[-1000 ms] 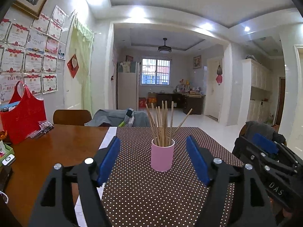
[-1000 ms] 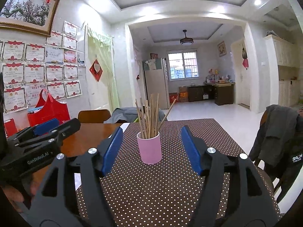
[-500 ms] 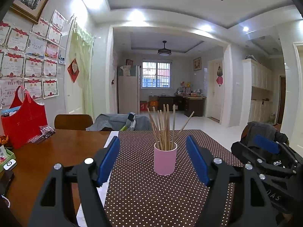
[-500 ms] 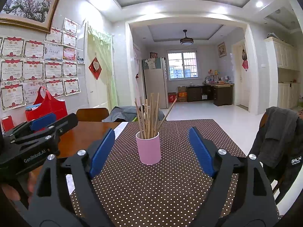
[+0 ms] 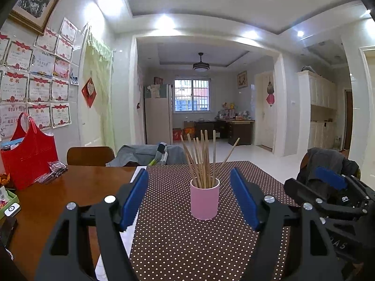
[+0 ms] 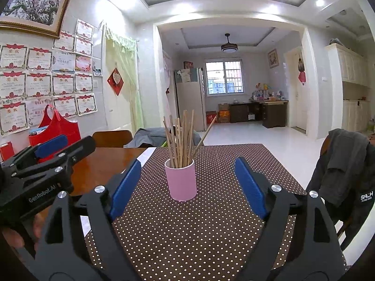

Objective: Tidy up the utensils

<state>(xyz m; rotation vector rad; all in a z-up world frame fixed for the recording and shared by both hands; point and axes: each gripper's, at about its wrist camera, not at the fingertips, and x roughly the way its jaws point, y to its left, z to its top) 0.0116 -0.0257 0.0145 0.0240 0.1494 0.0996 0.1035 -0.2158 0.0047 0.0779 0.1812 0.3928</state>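
Both your tongs stand wide and empty. Left gripper (image 5: 188,195): blue pads spread, nothing between them but air. Right gripper (image 6: 187,183): same, pads well apart, no contact with anything.

Straight ahead of both, on the dotted cloth (image 5: 187,245), sits the pink cup (image 5: 204,198), upright, about midway across the cloth and toward its far edge. It falls between the pads in either view, but beyond the tips and apart from them. Neither hand looks clearly nearer; the cup sits slightly right of centre for the left one, slightly left of centre for the right.

The chopsticks (image 5: 203,158) stand bundled in the cup, long axes near vertical, tips fanning upward. One leans out to the right, away from the bunch.

Bare brown table (image 5: 70,187) lies left of the cloth's edge. No loose utensil shows on cloth or wood, so my guess is the sorting is done or nearly so.
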